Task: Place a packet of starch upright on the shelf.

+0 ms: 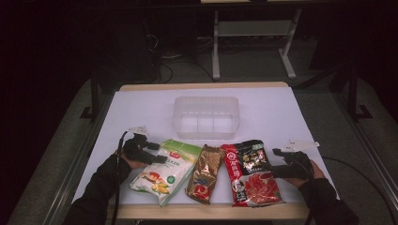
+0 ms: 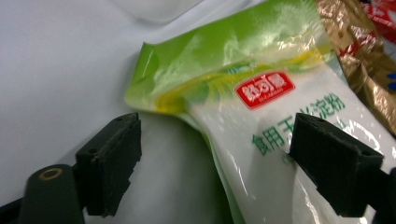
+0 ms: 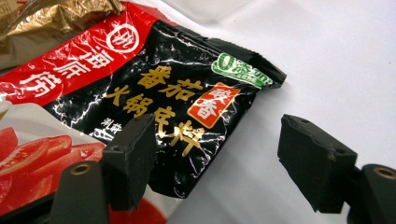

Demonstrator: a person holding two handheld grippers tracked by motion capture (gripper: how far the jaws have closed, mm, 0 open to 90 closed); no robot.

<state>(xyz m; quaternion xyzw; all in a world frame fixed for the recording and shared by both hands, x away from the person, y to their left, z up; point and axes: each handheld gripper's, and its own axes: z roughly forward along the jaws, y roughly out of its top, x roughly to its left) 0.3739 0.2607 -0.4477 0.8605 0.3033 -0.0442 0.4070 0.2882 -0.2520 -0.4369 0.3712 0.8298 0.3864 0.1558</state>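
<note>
Three snack bags lie in a row near the table's front edge. The green and white bag point(image 1: 166, 171) point(image 2: 261, 107) is on the left, a gold bag point(image 1: 205, 173) in the middle, and a red and black bag point(image 1: 251, 173) point(image 3: 187, 93) on the right. My left gripper point(image 1: 158, 153) point(image 2: 217, 140) is open, its jaws straddling the green bag's upper left edge without pressing on it. My right gripper point(image 1: 273, 162) point(image 3: 217, 135) is open at the red and black bag's right edge, with one jaw over the bag and the other over the bare table.
A clear plastic container point(image 1: 206, 116) stands behind the bags at mid-table. The white table top point(image 1: 141, 108) ends in a wooden front edge point(image 1: 206, 212). Metal frame legs and cables stand on the dark floor behind the table.
</note>
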